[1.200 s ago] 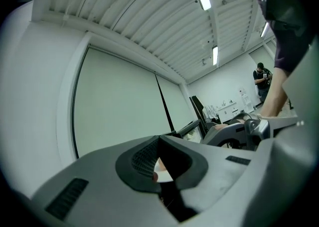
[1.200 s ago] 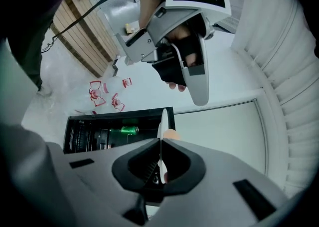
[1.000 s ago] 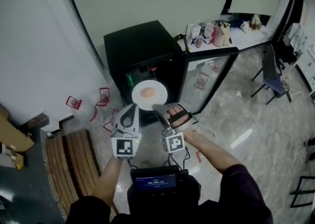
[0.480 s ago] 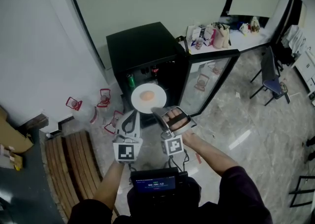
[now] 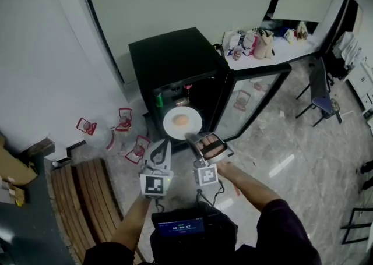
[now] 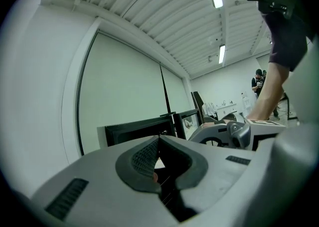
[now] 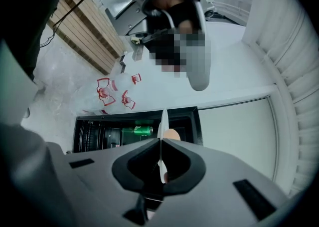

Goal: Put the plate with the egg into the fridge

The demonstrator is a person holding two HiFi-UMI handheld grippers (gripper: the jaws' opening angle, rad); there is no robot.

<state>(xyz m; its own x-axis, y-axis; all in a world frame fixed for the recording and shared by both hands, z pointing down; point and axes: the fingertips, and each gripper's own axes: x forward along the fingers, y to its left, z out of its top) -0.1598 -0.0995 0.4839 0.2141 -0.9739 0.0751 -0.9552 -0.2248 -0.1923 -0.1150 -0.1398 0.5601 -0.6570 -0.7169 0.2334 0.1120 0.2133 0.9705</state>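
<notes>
A white plate (image 5: 172,128) with a fried egg (image 5: 182,120) on it hangs level in front of the open black fridge (image 5: 172,63). My right gripper (image 5: 190,137) is shut on the plate's near rim. In the right gripper view the plate (image 7: 163,121) shows edge-on between the jaws of that gripper (image 7: 161,142), with the egg (image 7: 172,134) just beyond. My left gripper (image 5: 164,142) is shut and holds nothing, close to the plate's lower left edge. In the left gripper view its jaws (image 6: 159,139) meet before the fridge (image 6: 132,130).
The fridge's glass door (image 5: 256,92) swings open to the right. A green can (image 7: 138,130) lies on a shelf inside. Red wire stands (image 5: 124,119) sit on the floor to the left, next to a wooden slatted bench (image 5: 76,191). A table with bags (image 5: 262,39) and a chair (image 5: 322,89) are at the right.
Both grippers and the plate have moved forward, toward the fridge opening. The plate stays level in the right gripper; the left gripper stays shut beside it.
</notes>
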